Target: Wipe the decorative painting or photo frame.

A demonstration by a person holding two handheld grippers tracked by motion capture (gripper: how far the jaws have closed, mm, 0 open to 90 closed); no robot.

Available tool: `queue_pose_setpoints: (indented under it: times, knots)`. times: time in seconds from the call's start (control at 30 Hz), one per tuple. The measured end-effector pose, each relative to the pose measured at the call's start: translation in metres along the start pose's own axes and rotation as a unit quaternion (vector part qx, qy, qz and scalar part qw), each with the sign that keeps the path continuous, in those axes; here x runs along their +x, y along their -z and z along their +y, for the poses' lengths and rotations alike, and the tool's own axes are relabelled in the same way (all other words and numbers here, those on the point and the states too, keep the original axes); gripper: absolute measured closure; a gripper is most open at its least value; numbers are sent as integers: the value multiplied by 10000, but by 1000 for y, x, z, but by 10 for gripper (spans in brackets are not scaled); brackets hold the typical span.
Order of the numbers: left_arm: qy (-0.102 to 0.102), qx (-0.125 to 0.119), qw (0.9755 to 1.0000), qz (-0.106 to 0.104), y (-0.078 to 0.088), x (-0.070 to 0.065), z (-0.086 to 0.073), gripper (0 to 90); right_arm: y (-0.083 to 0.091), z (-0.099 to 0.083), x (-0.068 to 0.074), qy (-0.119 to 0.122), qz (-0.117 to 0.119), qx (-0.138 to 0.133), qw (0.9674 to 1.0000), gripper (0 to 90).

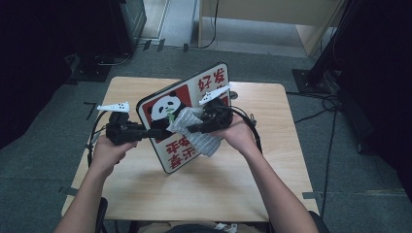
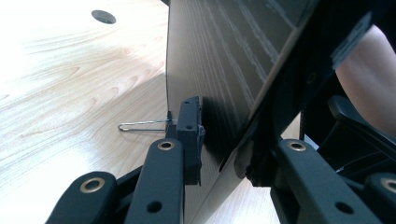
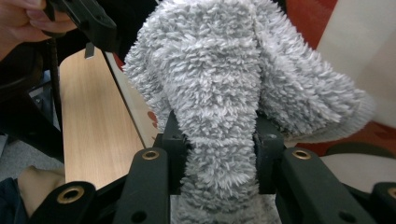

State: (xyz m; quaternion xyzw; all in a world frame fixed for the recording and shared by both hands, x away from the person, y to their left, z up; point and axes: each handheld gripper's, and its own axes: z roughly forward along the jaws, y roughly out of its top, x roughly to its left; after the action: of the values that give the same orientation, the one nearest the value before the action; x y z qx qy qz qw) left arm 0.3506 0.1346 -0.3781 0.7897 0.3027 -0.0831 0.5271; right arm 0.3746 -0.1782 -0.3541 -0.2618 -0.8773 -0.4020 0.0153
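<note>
1. Wood-grain table (image 1: pixel 204 194), high view: panda sign board (image 1: pixel 187 114) held tilted above it. Left gripper (image 1: pixel 153 132) clamps the board's left edge; right gripper (image 1: pixel 194 127) presses a grey cloth (image 1: pixel 204 138) to its face. Grey carpet and dark stands surround.
2. Left gripper view: jaws closed on the thin board edge (image 2: pixel 219 154); it likely handles stiff and light, best gripped at the rim.
3. Right gripper view: jaws pinch the fluffy cloth (image 3: pixel 219 93), soft and limp.
</note>
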Motion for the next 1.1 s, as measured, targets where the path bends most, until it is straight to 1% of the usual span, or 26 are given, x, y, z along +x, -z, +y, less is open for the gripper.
queue_pose_setpoints:
  times: [0.17,0.23,0.33,0.73,1.1]
  knots:
    - [2,2,10000,3,0,0,0,720,-4,-6,-2,-17,44,-12,10000,659]
    - [1,3,10000,1,0,0,0,719,-5,-8,-2,-52,55,25,10000,659]
    - [10,2,10000,-6,0,0,0,719,-8,-12,-2,-37,72,33,10000,659]
    - [9,-2,10000,2,0,0,0,719,-17,-25,-4,-143,120,68,9998,658]
    - [-1,16,10000,14,0,-1,0,719,-26,-39,-5,-189,100,180,9996,657]
